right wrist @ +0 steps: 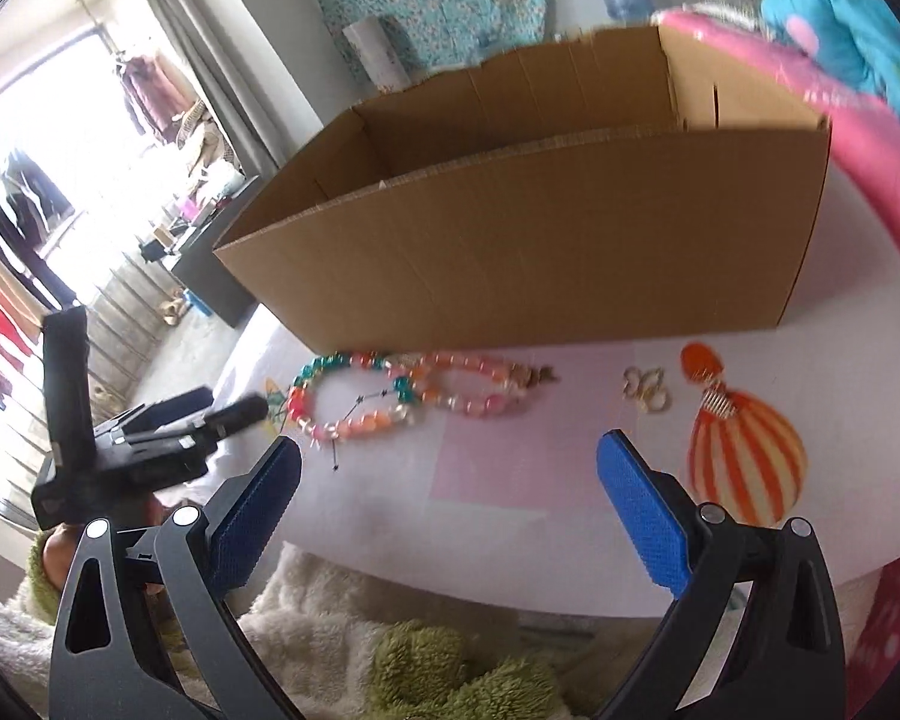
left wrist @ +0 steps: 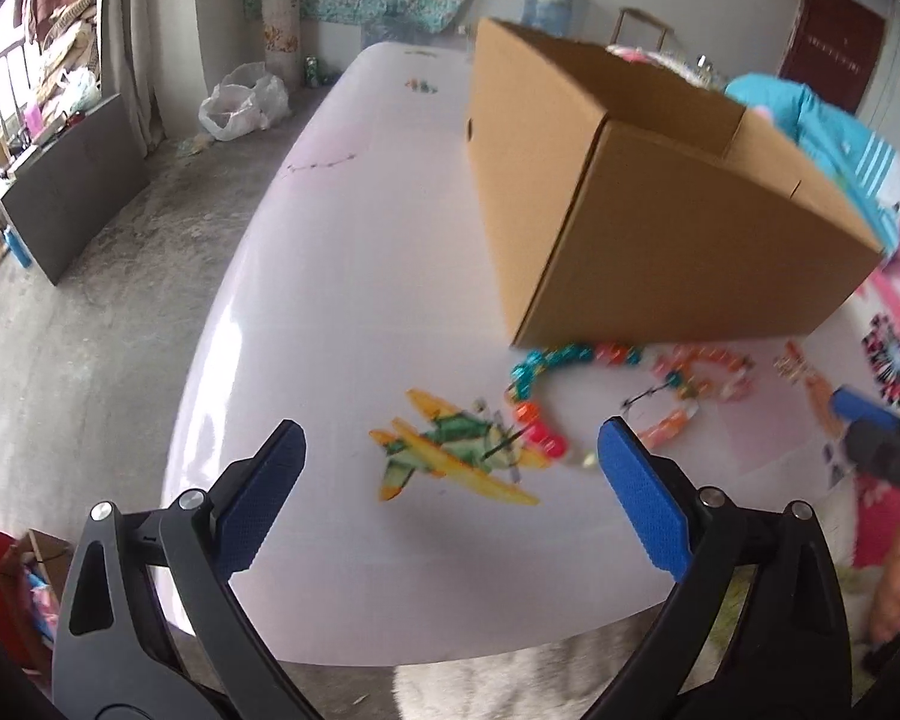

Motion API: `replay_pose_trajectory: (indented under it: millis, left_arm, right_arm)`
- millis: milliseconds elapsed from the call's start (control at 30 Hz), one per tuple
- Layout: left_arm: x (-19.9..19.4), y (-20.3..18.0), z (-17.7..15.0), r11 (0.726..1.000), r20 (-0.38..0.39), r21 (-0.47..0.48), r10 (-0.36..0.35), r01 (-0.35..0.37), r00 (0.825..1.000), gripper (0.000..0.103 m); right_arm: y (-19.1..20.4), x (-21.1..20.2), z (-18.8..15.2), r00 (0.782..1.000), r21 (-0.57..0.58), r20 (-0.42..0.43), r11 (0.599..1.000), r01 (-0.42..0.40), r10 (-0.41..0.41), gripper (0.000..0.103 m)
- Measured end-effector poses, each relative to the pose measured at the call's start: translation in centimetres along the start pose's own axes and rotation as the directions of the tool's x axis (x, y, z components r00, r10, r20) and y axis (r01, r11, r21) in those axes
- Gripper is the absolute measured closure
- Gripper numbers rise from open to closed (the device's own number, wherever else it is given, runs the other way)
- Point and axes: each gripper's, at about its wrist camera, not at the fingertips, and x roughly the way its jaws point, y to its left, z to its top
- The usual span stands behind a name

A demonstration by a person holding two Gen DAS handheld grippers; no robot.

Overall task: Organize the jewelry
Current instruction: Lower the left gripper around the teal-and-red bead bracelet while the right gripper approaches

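Both tongs (left wrist: 450,468) (right wrist: 447,480) spread, empty; cardboard box (right wrist: 540,252) just behind bead necklaces (right wrist: 390,396), earrings (right wrist: 645,390).

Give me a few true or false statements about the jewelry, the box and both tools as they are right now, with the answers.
1. Both tools, the left tool and the right tool, are open and empty. True.
2. The beaded necklace lies inside the cardboard box. False: it lies on the table in front of the box.
3. The gold earrings lie between the necklace and the balloon sticker. True.
4. The box is closed. False: its top is open.
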Motion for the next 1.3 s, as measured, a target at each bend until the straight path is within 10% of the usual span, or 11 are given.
replay_pose_trajectory:
  millis: [300,933,1300]
  left_arm:
    - [3.0,-2.9,0.0,0.989,-0.061,0.127,0.087,-0.078,0.994,0.048]
    - [1.7,-2.4,-0.6,0.987,-0.067,0.156,-0.036,0.046,0.997,0.063]
    - [2.5,-2.9,-0.4,0.963,-0.069,0.268,0.012,0.007,0.998,0.072]
  right_arm:
    - [0.3,2.3,-0.2,0.995,0.014,-0.093,1.000,-0.023,0.024,0.027]
    - [3.7,6.4,0.9,0.982,-0.037,-0.167,0.995,-0.091,0.084,0.078]
    - [5.8,8.2,1.9,0.985,-0.116,-0.172,0.993,-0.026,0.006,0.080]
